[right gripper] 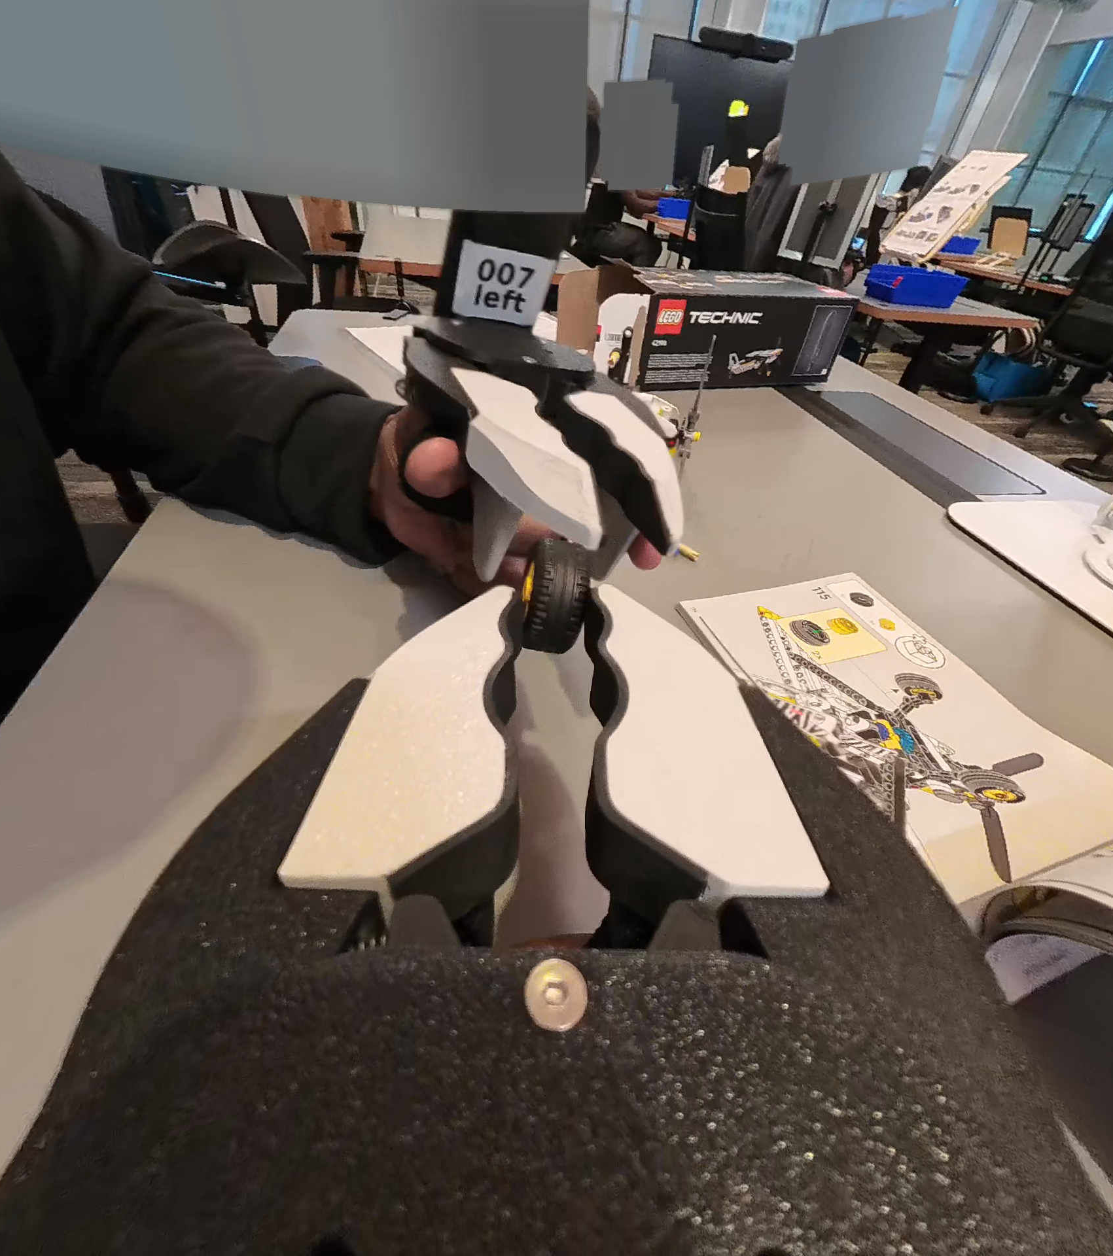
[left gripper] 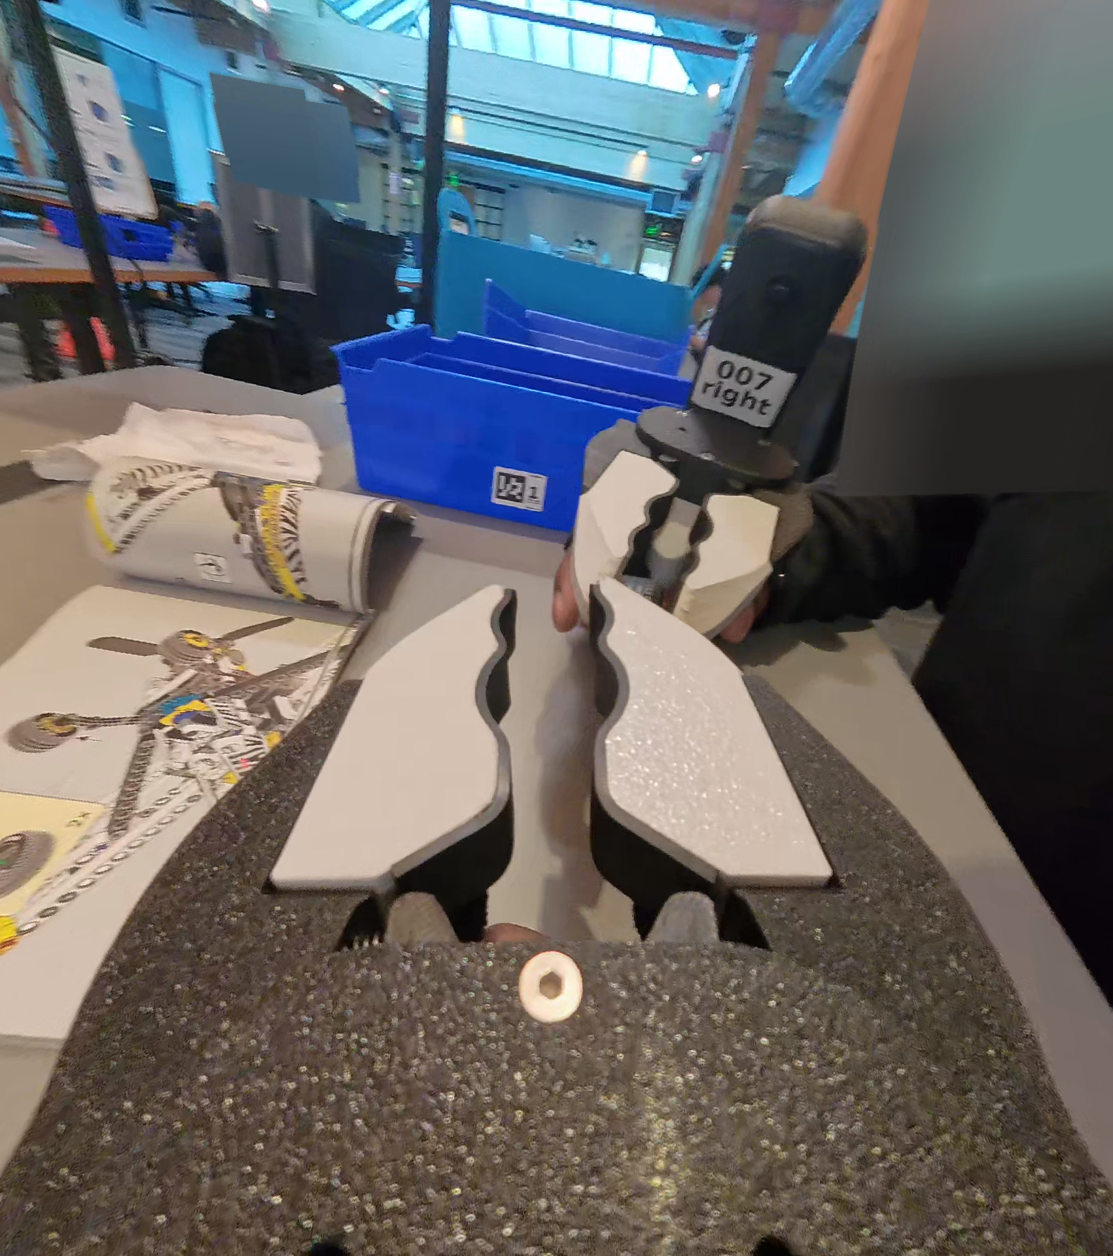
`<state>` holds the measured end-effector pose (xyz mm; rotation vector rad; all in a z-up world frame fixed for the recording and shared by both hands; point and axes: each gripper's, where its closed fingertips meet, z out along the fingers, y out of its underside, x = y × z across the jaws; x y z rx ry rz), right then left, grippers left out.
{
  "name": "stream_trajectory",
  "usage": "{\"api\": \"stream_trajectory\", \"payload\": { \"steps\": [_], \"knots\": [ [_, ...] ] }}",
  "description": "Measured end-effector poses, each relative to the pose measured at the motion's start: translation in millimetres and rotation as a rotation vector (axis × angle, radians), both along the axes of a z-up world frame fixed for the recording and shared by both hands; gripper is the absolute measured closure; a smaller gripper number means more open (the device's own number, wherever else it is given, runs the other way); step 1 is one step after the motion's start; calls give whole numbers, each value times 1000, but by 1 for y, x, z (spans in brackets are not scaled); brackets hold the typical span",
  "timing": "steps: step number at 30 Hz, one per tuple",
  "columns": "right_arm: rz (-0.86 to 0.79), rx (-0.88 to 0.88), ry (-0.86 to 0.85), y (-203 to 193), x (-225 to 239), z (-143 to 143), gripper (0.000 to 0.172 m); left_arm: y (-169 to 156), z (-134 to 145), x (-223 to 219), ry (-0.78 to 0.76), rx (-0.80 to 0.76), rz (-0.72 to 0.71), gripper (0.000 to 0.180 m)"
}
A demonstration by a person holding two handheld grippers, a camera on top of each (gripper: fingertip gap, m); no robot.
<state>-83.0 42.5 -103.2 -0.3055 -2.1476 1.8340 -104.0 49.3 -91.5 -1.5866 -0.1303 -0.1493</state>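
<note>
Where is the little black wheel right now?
In the right wrist view, the black wheel sits pinched between the right gripper's fingertips, just under the left gripper, above the grey table.

Both wrist cameras look closely along their fingers, facing each other across the shared grey table (left gripper: 812, 679).

My right gripper (right gripper: 553, 598) grips a wheel (right gripper: 552, 605) above the table (right gripper: 200, 646), my left gripper (right gripper: 621, 544) just behind it; the booklet (right gripper: 880, 686) lies to the right, a box (right gripper: 744, 340) beyond.
</note>
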Motion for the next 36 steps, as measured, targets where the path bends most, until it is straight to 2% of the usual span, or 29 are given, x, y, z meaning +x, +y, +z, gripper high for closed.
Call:
{"api": "stream_trajectory", "payload": {
  "steps": [5,9,15,16,28,31,36],
  "knots": [
    [8,-5,-18,0,0,-2,155,-4,0,13,-40,1,-103,152],
    [7,-28,-56,3,-2,0,155,1,-9,23,6,-55,-134,150],
    [20,-1,-102,3,-4,-7,156,5,-15,22,82,-97,-85,157],
    [17,0,-102,3,-5,-8,155,4,-14,18,81,-91,-57,165],
    [28,-8,-77,4,-2,-6,155,3,-15,21,25,-94,-82,166],
    [-20,8,-99,6,-8,-9,155,5,-17,16,27,-110,-27,165],
    [-114,30,-180,11,-19,-16,156,8,-24,7,138,-169,128,165]
  ]
}}
